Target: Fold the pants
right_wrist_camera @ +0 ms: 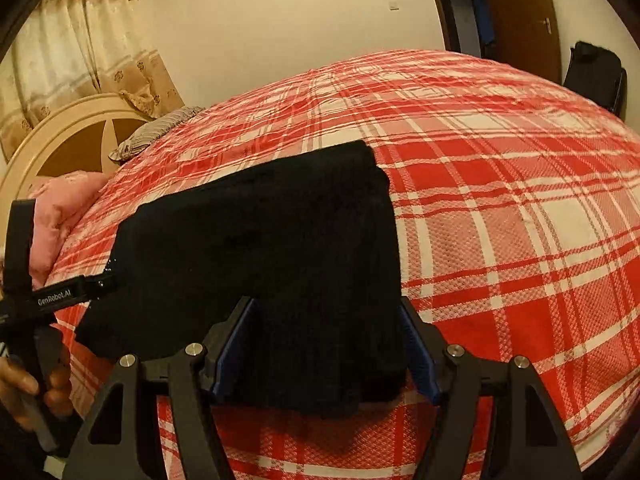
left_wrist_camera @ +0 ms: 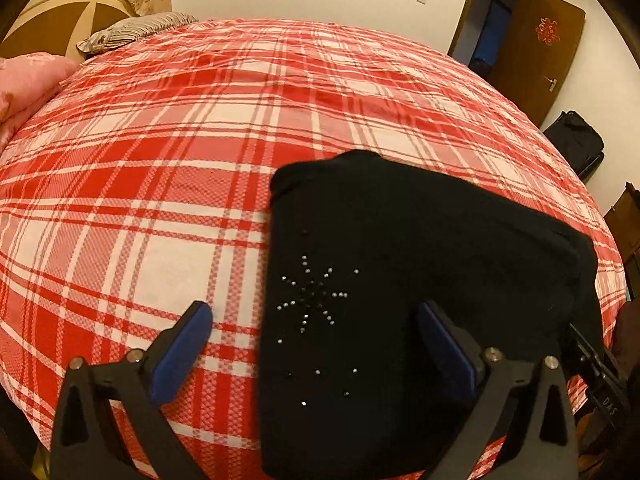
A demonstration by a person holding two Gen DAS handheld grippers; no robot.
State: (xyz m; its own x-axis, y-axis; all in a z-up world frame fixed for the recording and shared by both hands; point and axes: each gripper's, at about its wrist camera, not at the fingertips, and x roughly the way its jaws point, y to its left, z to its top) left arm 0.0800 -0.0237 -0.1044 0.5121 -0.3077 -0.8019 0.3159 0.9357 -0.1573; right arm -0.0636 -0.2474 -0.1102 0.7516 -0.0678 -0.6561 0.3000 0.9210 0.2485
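Lying folded into a compact black block on the red plaid bed (left_wrist_camera: 160, 184), the pants (left_wrist_camera: 400, 280) are sitting near the front edge, their longer side running roughly across the bed from the person's left to right, with a beaded star pattern (left_wrist_camera: 316, 300) showing on the left end.

Starting at the left, the left gripper (left_wrist_camera: 316, 328) is hovering over that beaded end with its jaws spread wide; one blue pad is hanging above the bare plaid and the other above the black cloth, so the pants' left edge is falling between them. It is holding nothing, and whether a pad is brushing the fabric is not clear.

Moving right, the right gripper (right_wrist_camera: 326, 344) is sitting at the pants' (right_wrist_camera: 272, 240) near right corner, its jaws parted and flanking the thick stacked edge, with cloth filling the gap. It is not squeezing the stack as far as can be judged, so the grip is looking released rather than clenched.

The right gripper is looking nearer to a hold; the fold is appearing nearly complete.
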